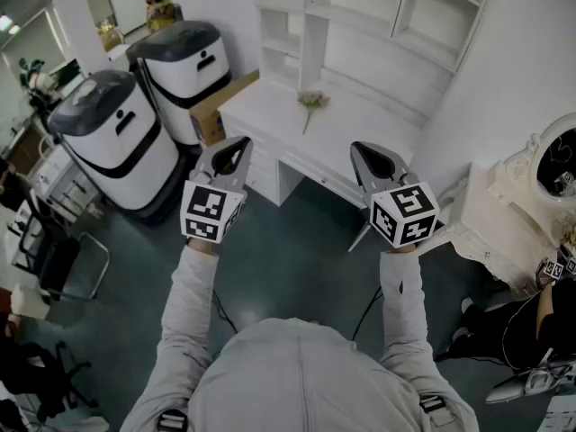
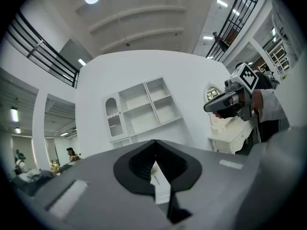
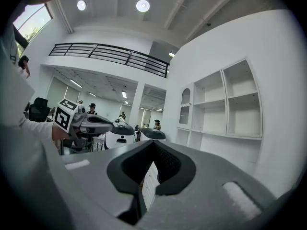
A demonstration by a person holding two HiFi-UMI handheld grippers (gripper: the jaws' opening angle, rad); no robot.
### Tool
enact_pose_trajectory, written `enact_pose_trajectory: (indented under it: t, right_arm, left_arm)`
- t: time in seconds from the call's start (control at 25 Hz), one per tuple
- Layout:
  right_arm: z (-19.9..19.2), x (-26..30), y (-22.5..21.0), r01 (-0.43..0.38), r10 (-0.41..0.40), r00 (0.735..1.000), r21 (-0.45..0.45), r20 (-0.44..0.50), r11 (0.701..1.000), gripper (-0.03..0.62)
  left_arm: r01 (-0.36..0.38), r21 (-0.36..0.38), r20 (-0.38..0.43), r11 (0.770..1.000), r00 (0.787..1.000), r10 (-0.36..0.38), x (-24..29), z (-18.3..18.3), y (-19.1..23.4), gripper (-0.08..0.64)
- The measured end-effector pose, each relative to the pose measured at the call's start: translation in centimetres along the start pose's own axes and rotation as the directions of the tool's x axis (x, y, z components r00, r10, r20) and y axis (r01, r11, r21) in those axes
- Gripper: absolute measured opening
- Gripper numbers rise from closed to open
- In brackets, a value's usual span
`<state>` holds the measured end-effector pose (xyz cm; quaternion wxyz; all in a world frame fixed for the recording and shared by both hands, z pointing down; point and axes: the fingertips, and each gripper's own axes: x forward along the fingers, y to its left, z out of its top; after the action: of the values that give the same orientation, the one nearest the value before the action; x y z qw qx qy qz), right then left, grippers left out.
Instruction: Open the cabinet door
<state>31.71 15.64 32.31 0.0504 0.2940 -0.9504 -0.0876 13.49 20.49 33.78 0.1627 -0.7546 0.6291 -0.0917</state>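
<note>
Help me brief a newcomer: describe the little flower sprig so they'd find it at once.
Find the white desk against the wall, under the open white shelves. On its bare top sits a small flower sprig. It is the only coloured thing there: pale pink blossoms on a thin green stem.

No legible text, brand or number was found. Only black-and-white square marker patterns are noted, on the cube (image 1: 213, 212) of the left gripper (image 1: 237, 144) and the cube (image 1: 405, 214) of the right gripper (image 1: 362, 148).

White cabinet (image 1: 430, 18) and desk (image 1: 364, 126), pink flowers (image 1: 313, 100), dark grey-green floor (image 1: 290, 261).
</note>
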Motion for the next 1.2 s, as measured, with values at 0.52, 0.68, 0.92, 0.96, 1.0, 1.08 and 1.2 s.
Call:
enact_pose_trajectory:
  t: [0.52,0.68,0.92,0.96,1.0,1.08,1.2]
  right_arm:
    - [-1.1,-1.9,-5.8,-0.019,0.014,0.998,0.066,0.065,0.998,0.002]
    - [-2.0,-2.1,-7.3,-0.059,0.055,0.997,0.09,0.054,0.994,0.002]
    - [-2.8,-0.9,-9.0,-0.09,0.089,0.996,0.05,0.028,0.995,0.002]
    - [-2.9,-0.5,-9.2,-0.094,0.093,0.995,0.048,0.024,0.994,0.002]
    - [-3.1,-0.1,-9.4,-0.097,0.096,0.995,0.049,0.021,0.994,0.002]
    - [-3.2,0.9,-9.9,-0.099,0.098,0.995,0.055,0.018,0.994,0.002]
    - [-3.3,2.9,-10.8,-0.096,0.095,0.995,0.071,0.023,0.993,0.002]
  left_arm:
    - [-0.039,-0.021,-0.035,0.999,0.999,0.038,3.1,0.7,-3.4,0.018]
    - [-0.059,-0.021,-0.058,0.998,0.997,0.057,4.1,0.6,-4.5,0.018]
    - [-0.072,-0.017,-0.067,0.997,0.995,0.07,6.3,0.6,-4.4,0.018]
    - [-0.071,-0.019,-0.066,0.997,0.995,0.07,6.7,0.5,-4.3,0.018]
    - [-0.069,-0.02,-0.065,0.997,0.996,0.067,7.1,0.3,-4.2,0.018]
    - [-0.06,-0.019,-0.066,0.998,0.996,0.058,8.2,-0.2,-3.8,0.018]
    - [-0.051,-0.026,-0.065,0.998,0.997,0.049,10.0,-1.2,-2.7,0.018]
